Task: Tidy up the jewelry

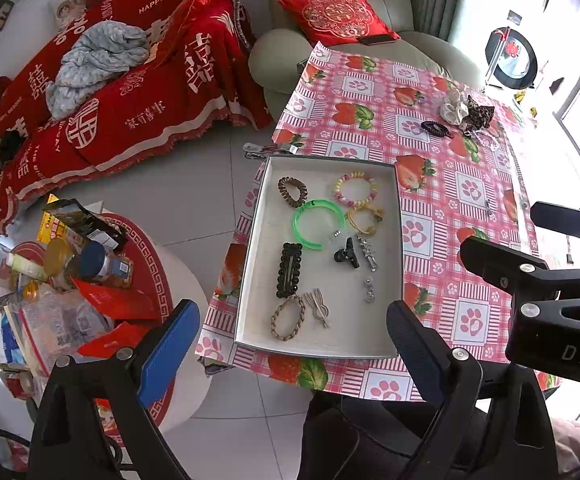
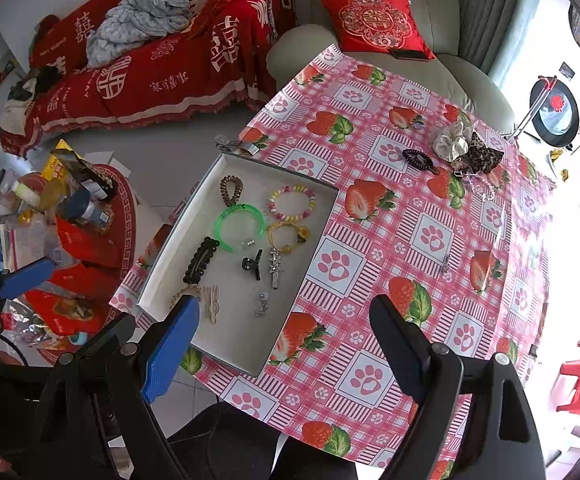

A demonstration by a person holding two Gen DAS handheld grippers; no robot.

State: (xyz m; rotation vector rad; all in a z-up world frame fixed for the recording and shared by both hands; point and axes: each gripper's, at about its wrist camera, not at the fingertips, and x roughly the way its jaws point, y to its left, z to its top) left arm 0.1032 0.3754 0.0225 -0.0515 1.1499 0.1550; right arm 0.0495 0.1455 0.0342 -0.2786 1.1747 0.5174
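Both the left tool (image 1: 291, 340) and the right tool (image 2: 286, 332) hover spread apart and empty above the counter (image 2: 373, 364). The tray (image 2: 250, 354) already holds roughly a dozen pieces; the scrunchies (image 2: 453, 142) and black coil tie (image 2: 417, 159) at the far side remain loose.

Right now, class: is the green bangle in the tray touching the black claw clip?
Apart. In the left wrist view, bare tray floor shows between the green bangle and the black claw clip; the right wrist view shows the same gap.
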